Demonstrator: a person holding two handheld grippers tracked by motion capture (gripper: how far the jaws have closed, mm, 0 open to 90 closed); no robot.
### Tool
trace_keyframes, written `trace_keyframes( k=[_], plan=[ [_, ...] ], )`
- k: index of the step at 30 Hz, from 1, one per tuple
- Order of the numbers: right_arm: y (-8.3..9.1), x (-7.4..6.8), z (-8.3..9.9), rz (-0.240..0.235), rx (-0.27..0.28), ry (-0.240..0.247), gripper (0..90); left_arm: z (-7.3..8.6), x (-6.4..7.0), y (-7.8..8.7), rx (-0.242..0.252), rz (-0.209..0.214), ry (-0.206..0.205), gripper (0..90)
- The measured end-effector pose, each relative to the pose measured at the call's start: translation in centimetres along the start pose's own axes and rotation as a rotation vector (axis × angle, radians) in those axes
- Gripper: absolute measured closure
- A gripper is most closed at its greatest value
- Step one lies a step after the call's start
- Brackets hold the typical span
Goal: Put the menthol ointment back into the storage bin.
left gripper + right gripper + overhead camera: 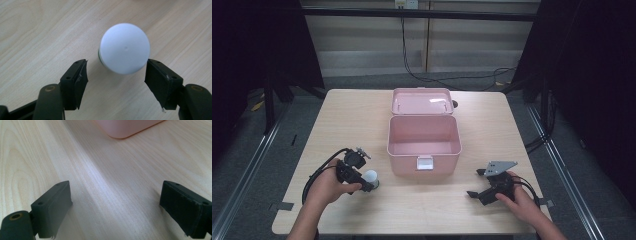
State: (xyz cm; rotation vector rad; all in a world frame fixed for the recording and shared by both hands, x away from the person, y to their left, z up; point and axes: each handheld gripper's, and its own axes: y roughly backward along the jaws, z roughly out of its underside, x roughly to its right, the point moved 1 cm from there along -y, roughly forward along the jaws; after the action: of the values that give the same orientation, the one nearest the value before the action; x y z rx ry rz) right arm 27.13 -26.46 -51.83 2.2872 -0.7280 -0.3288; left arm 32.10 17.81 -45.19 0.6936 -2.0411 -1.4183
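White, round bulb [125,48], standing on the table [362,125] at 8 o'clock of the open pink box [424,145], is flanked by the spread left gripper [116,75]; uneven closure could roll it away, while the right gripper [116,207] is held spread, empty.

On the table [362,115] a bulb [371,176] lies just left of the open box [424,142], near its front.

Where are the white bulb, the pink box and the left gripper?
white bulb [125,47], left gripper view, on its round dome.
pink box [404,162], high view, on its front wall.
left gripper [116,75], left gripper view, midway between its jaws.
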Motion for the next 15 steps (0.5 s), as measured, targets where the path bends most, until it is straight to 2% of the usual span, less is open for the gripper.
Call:
trace_keyframes(
  k=[6,14,15],
  plan=[
    [0.0,0.0,0.0,0.000,0.000,0.000,9.6,-1.1,0.1,-0.3,-0.036,0.010,0.010,36.0],
    [0.0,0.0,0.0,0.000,0.000,0.000,9.5,-2.1,0.1,-0.3,-0.057,0.012,0.020,41.2],
    [0.0,0.0,0.0,0.000,0.000,0.000,9.6,-2.4,0.2,-0.3,-0.074,0.004,0.021,41.9]
  ],
)
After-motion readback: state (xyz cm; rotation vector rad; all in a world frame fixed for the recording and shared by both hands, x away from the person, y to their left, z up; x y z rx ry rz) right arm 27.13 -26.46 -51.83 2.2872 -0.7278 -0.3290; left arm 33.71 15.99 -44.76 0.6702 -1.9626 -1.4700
